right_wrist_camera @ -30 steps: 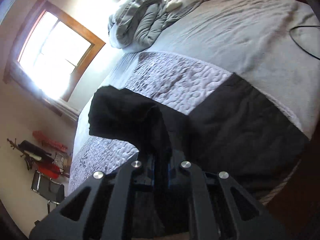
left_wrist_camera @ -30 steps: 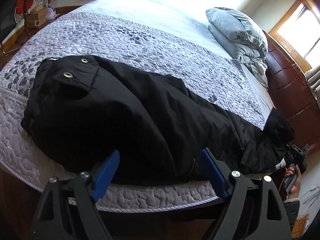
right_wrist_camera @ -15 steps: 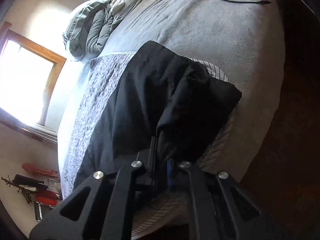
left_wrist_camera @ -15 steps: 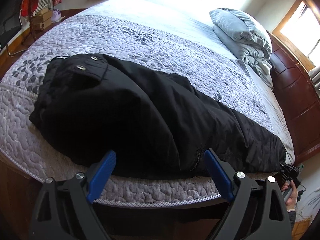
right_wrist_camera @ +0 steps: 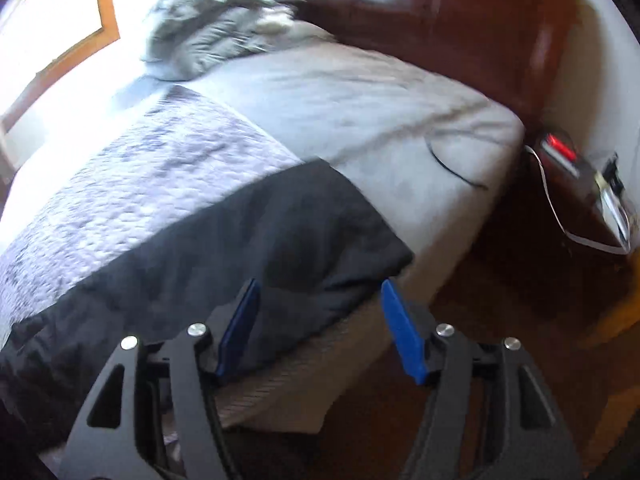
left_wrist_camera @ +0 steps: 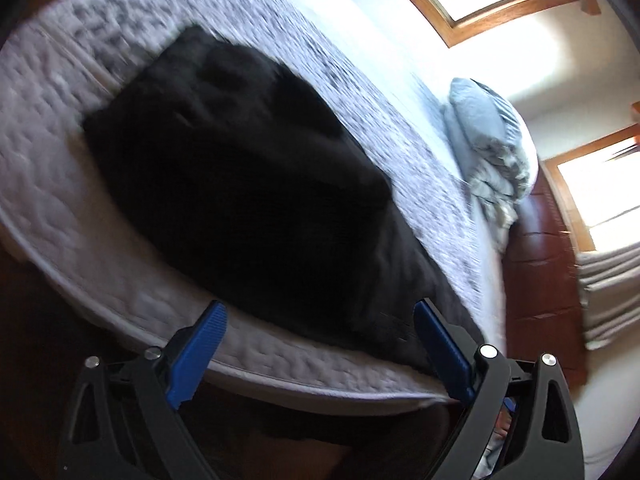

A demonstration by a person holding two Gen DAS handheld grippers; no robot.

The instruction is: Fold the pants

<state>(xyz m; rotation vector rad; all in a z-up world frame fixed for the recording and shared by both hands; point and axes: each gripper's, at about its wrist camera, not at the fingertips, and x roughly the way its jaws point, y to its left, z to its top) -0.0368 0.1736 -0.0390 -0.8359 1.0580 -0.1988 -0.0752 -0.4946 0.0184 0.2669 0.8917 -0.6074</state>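
On the near edge of the bed [right_wrist_camera: 360, 96], black pants [left_wrist_camera: 248, 184] lie stretched lengthwise over the patterned quilt [left_wrist_camera: 400, 132]. The left gripper [left_wrist_camera: 320, 344] hangs spread wide and opening, nothing between its jaws; the right gripper [right_wrist_camera: 320, 320] is opening too, clear of the cloth.

We've got black pants [left_wrist_camera: 248, 184] on a lavender quilt [left_wrist_camera: 48, 184] with a pebbly stitched pattern and darker purple blotches. The sheet [right_wrist_camera: 352, 108] past it is plain pale grey, same as the pillow [left_wrist_camera: 484, 120]. Headboard [right_wrist_camera: 460, 20] is dark reddish wood, window frames [left_wrist_camera: 436, 20] honey-brown. Both tools are black with blue pads [right_wrist_camera: 400, 332].
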